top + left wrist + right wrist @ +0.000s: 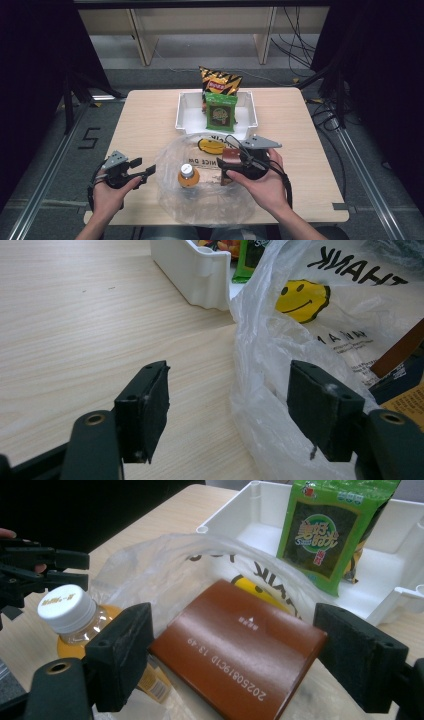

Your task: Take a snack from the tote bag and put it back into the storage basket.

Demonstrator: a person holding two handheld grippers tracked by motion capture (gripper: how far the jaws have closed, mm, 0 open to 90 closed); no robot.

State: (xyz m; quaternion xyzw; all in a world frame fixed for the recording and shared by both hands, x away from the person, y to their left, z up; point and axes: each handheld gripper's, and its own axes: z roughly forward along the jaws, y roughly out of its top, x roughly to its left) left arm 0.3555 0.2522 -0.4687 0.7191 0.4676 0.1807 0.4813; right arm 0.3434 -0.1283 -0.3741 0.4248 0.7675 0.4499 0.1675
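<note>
The table [145, 120] is light wood, in a dark room with a grey floor and cables on it. One white tray [185, 112] sits at the far middle, with two snack bags standing in it: one green [220, 112], one orange and black [220, 80]. Near the person lies one clear plastic bag [200, 200] with a smiley face. One bottle [188, 175] of yellow drink and one brown box [240, 647] are at the bag. The left gripper [142, 172] is wide open and holds nothing, just left of the bag. The right gripper [235, 660] is wide open with the box between its pads; I cannot tell if they touch it.
</note>
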